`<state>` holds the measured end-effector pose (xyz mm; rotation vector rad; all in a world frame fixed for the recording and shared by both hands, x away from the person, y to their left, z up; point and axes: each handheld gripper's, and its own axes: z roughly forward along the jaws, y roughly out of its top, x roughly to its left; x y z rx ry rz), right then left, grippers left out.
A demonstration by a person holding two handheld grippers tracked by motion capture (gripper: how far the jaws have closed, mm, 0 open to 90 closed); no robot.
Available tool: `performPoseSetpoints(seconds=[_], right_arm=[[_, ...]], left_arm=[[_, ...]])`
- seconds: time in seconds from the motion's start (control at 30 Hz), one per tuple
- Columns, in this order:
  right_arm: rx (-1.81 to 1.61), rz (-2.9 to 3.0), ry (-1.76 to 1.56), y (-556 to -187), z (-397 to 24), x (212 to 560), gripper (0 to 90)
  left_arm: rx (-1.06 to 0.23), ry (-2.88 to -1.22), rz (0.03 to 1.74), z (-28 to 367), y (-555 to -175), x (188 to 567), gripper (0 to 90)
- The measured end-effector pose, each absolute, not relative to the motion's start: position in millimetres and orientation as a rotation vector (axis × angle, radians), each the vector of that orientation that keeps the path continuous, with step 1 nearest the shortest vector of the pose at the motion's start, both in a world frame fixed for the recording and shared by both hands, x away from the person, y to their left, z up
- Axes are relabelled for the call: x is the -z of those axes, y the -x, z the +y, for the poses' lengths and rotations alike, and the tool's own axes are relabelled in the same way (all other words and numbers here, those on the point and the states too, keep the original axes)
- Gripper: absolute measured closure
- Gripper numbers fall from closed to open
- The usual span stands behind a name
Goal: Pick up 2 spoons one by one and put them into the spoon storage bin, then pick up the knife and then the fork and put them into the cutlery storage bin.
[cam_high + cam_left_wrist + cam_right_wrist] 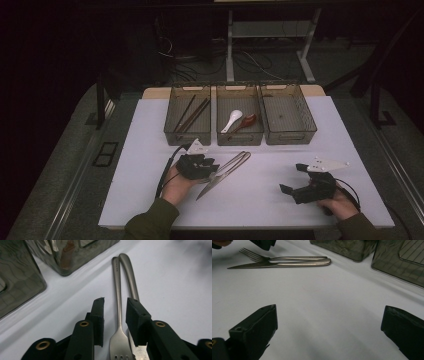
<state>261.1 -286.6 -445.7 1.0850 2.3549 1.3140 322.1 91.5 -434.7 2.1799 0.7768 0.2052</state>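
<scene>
Left tool (115,315) sat low over the table (150,150), jaws narrow and straddling the fork (119,322) handle, a sliver of gap each side, pads not yet pressing. Knife (130,277) lay touching the fork on its far side, handles meeting near the middle bin (240,122). Risk: the far pad looked set to land on the knife too, so the pinch could catch both, or lever the fork sideways and skid it on the smooth top. A thin flat handle might also slip out on lift if gripped this close to the tines. Right tool (329,322) hung well apart on the table's right side, jaws wide, nothing between them; empty bin (288,117) beyond.
</scene>
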Motion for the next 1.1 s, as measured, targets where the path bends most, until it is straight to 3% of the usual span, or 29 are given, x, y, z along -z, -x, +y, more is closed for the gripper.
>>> performPoseSetpoints(seconds=[0.5,0.83,1.1], right_arm=[[-1.314,2.357,-1.081,-262,-287,446,0.4],[-1.312,2.364,-1.072,-264,-285,447,0.4],[-1.313,2.368,-1.067,-264,-284,446,0.4]], left_arm=[[-0.168,-2.24,0.766,81,-326,447,73.3],[-0.227,-2.266,0.729,77,-321,450,76.3],[-0.234,-2.271,0.726,77,-321,450,84.5]])
